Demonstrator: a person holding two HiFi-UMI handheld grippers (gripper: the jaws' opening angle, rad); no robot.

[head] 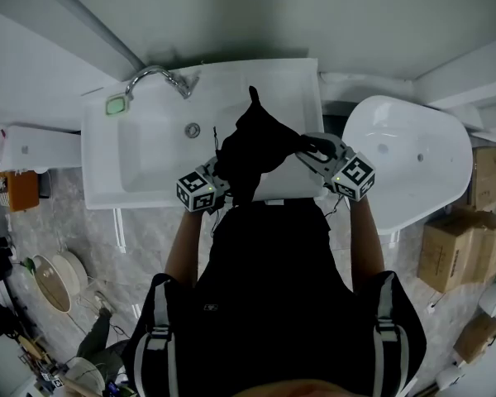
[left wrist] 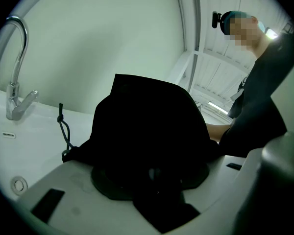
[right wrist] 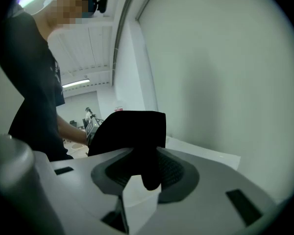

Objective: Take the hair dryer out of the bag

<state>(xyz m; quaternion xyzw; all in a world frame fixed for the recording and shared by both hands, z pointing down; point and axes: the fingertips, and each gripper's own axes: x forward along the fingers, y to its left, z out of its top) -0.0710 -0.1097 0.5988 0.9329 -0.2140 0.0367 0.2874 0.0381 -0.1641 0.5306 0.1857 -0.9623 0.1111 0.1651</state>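
The left hand-held gripper [left wrist: 152, 175] is closed on a thick wad of the black bag [left wrist: 152, 126], so its jaws stand rather wide around the cloth. The right hand-held gripper [right wrist: 149, 170] grips a thinner fold of the same bag, with its jaws about half apart. Together they hold the bag in the air over the front part of the sink [head: 149, 160], with the faucet [head: 153, 77] behind. The hair dryer shows in no view. I judge that it is inside, because the cloth swells into a round form in the left gripper view. The bag is soft and limp and will fold and slide between the pads. The dryer is probably hard, smooth and much heavier than the cloth, so it should sink to the lowest part. The handle or the narrow neck looks like the best place to take it, while the other side keeps the hem near the knotted cord [left wrist: 63, 129]. I cannot tell whether the mouth is open or drawn shut. The black cloth gives almost no detail, and in the head view its lower edge merges with the person's dark shirt.
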